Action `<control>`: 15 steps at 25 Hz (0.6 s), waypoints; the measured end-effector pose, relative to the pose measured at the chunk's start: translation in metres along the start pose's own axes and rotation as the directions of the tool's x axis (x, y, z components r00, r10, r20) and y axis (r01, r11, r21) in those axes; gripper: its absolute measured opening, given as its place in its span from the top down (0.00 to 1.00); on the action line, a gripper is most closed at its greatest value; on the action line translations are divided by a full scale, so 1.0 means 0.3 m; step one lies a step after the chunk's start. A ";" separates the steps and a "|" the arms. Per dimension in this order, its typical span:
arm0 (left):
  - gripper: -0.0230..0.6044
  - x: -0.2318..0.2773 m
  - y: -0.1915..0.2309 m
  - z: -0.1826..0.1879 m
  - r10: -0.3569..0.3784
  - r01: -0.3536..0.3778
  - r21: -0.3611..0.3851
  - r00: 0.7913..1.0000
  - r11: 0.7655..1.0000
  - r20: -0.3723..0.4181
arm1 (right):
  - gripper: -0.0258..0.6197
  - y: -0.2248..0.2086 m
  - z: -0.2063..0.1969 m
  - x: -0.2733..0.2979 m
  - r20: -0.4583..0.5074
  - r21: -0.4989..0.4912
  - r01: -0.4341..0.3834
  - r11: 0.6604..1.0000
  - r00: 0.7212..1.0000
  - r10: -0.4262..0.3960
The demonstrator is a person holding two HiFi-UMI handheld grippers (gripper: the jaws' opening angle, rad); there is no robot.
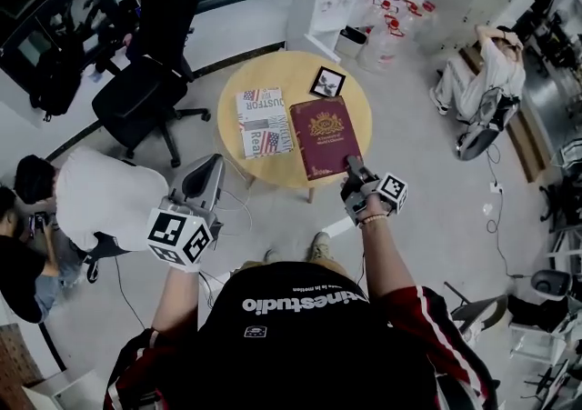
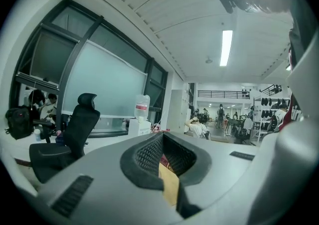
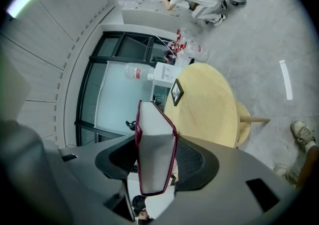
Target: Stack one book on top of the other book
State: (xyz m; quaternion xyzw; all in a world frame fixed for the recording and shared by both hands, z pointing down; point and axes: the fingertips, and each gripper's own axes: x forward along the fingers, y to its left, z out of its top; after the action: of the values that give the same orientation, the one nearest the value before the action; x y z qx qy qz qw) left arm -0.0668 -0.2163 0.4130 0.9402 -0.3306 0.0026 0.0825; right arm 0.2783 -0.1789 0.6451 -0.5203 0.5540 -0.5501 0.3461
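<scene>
Round table [image 1: 273, 72]; two books [image 1: 263, 122]; right claw [image 1: 352, 169] grips red book [image 1: 320, 131].

Black lettered shirt [image 1: 305, 345], red striped sleeves [image 1: 435, 326], grey tongs [image 1: 353, 165] bearing marker cubes [image 1: 179, 234].

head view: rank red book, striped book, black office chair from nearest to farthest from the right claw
1. red book: gripped in the right claw, over the right side of the table.
2. striped book: flat on the table, left of the red book.
3. black office chair: on the floor past the table's left edge.
</scene>
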 end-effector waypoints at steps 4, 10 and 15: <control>0.94 -0.060 0.098 0.050 0.033 -0.033 -0.005 0.999 0.999 0.019 | 0.58 0.094 -0.076 0.098 0.003 0.009 -0.019 1.000 1.000 0.019; 0.94 -0.120 0.138 0.069 0.081 -0.080 -0.010 0.996 0.997 0.049 | 0.58 0.178 -0.136 0.180 -0.001 -0.004 -0.048 0.999 0.999 0.048; 0.94 -0.150 0.102 0.057 0.128 -0.127 -0.012 0.990 0.992 0.066 | 0.58 0.178 -0.149 0.189 -0.011 0.010 -0.050 0.999 0.999 0.050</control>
State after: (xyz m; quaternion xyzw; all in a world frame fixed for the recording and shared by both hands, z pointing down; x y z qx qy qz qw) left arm -0.1218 -0.2145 0.3981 0.9164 -0.3925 -0.0247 0.0745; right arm 0.2128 -0.2300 0.6109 -0.5017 0.5661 -0.5467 0.3592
